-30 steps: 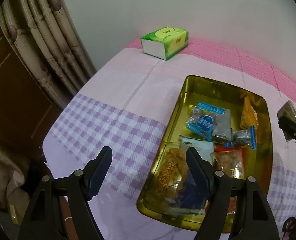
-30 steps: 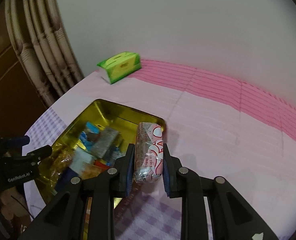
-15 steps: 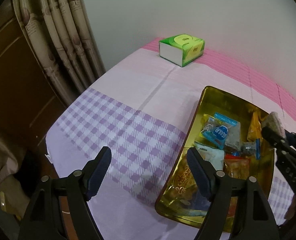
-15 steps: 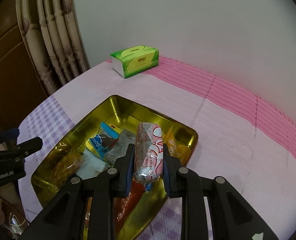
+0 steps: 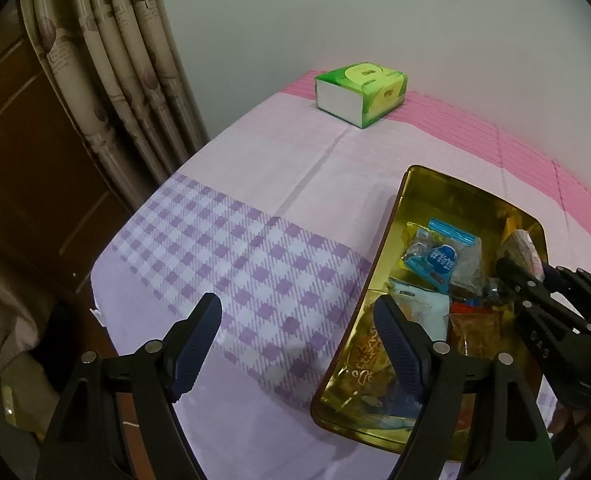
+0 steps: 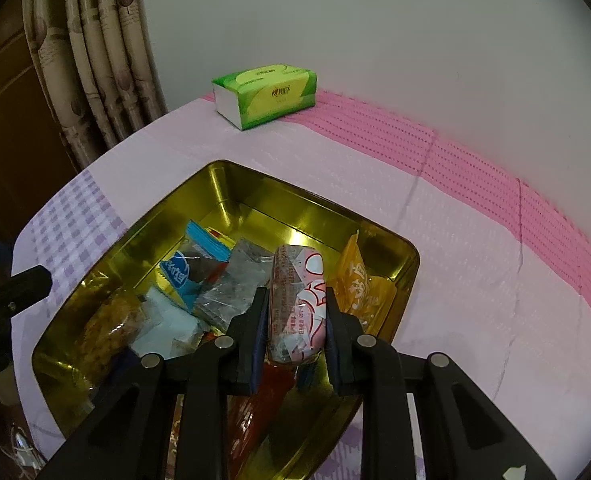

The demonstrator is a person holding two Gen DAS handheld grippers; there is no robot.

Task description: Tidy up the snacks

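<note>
Over gold tin point(image 6: 255, 192): right tongs point(image 6: 295, 322) clenched on pink-white snack packet point(image 6: 297, 296). Left tongs point(image 5: 297, 344) released, empty, at tin's left rim.

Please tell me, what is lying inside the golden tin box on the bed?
The golden tin holds several snack packets: a blue-and-white one, a grey one, an orange one and a crispy-looking snack. The right tongs, holding a pink packet, cover whatever lies beneath.

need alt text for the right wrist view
The right gripper is shut on a pink-and-white wrapped snack bar above a gold metal tin of mixed snack packets. The tin sits on a pink and lilac cloth, with a green tissue pack beside the wall.
</note>
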